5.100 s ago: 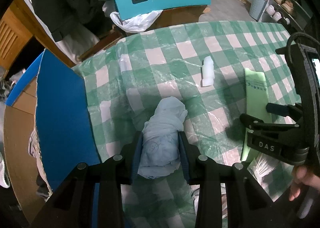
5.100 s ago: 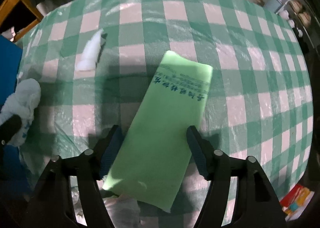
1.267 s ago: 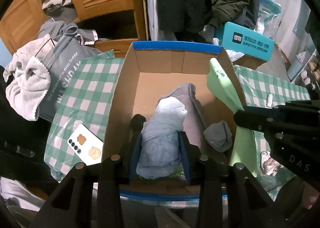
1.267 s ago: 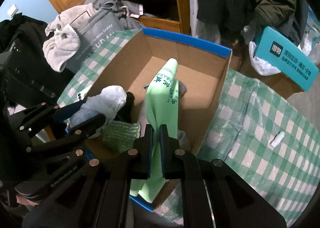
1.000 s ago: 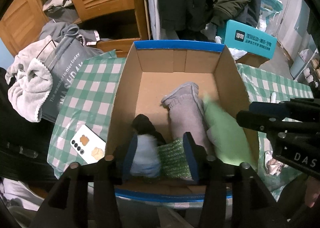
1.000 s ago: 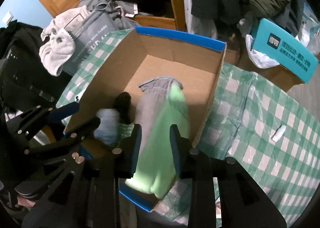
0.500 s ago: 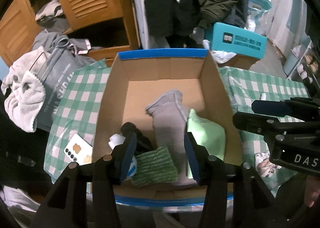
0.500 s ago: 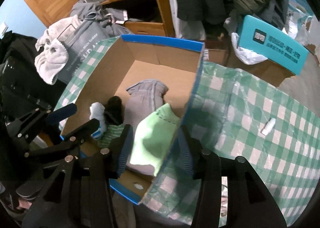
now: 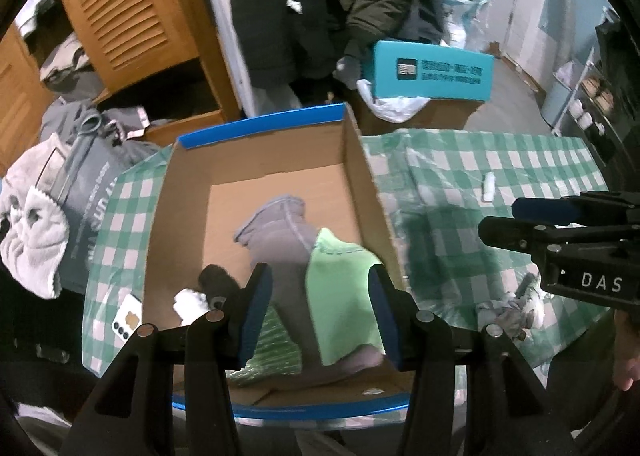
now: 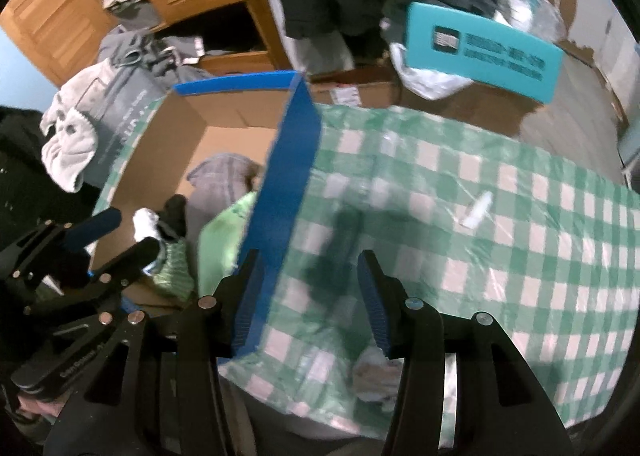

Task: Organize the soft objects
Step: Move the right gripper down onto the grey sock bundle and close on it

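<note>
One cardboard box (image 9: 362, 171) with blue-edged walls sits on the green checked tablecloth (image 9: 472, 159) and holds five soft things. In the left wrist view a grey sock-like piece (image 9: 280, 232) lies at the box's centre; a light green cloth (image 9: 340, 288) overlaps it at 4 o'clock. At 8 o'clock from the grey piece lie a black item (image 9: 218, 280) and a white bundle (image 9: 190, 302). A green ribbed piece (image 9: 276, 348) lies at 6 o'clock, partly covered by the gripper's fingers.

Outside the box, one small white roll (image 10: 478, 209) lies on the cloth at 3 o'clock from it. One crumpled grey-white wad (image 9: 508, 306) sits near the table's front edge at 4 o'clock, too blurred to identify.

The left gripper (image 9: 318, 308) hangs over the front of the box, fingers spread wide and holding nothing. The right gripper (image 10: 306, 296) hovers over the tablecloth beside the box's right wall, fingers likewise apart and empty.

Further out, one phone (image 9: 126, 320) lies on the cloth at 9 o'clock from the box, part-hidden by the wall. One grey bag (image 9: 86, 175) with a pale towel (image 9: 32, 240) draped on it stands beyond. One teal box (image 9: 430, 71) rests at 1 o'clock, its lettering unreadable. The right wrist view is smeared, so the box's contents blur there.
</note>
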`<state>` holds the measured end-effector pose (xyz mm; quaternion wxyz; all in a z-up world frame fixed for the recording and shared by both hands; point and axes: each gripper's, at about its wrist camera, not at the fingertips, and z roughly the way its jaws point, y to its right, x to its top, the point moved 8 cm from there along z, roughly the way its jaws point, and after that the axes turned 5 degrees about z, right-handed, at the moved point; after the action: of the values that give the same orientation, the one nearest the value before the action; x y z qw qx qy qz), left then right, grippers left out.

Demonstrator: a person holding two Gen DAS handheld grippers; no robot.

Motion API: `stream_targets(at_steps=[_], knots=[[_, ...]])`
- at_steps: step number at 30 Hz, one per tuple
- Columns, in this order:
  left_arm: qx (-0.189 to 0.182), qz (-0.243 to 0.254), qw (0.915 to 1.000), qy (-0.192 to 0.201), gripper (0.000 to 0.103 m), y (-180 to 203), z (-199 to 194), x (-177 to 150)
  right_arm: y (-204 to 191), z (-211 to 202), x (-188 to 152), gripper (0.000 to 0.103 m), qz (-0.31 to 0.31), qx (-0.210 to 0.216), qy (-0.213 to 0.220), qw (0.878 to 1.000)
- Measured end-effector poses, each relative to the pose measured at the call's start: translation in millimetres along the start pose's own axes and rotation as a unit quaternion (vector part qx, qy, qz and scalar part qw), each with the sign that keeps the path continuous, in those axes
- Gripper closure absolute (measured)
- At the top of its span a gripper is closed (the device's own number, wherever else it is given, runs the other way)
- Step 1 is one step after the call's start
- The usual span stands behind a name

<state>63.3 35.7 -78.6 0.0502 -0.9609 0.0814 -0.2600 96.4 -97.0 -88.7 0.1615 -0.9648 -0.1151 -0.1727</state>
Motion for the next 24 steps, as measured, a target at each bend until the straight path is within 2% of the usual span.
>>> stream_targets(at_steps=[15,24], knots=[[-0.03,0.075,0.9967,-0.005,0.049,85,6,16,99,-12,-48,0.052,0.076,-0.046,-0.026,0.996],[-0.038,0.11,0.9924,-0.04,0.049,123,27,8,144,-8,-81,0.052,0.12,-0.053,-0.053,0.99]])
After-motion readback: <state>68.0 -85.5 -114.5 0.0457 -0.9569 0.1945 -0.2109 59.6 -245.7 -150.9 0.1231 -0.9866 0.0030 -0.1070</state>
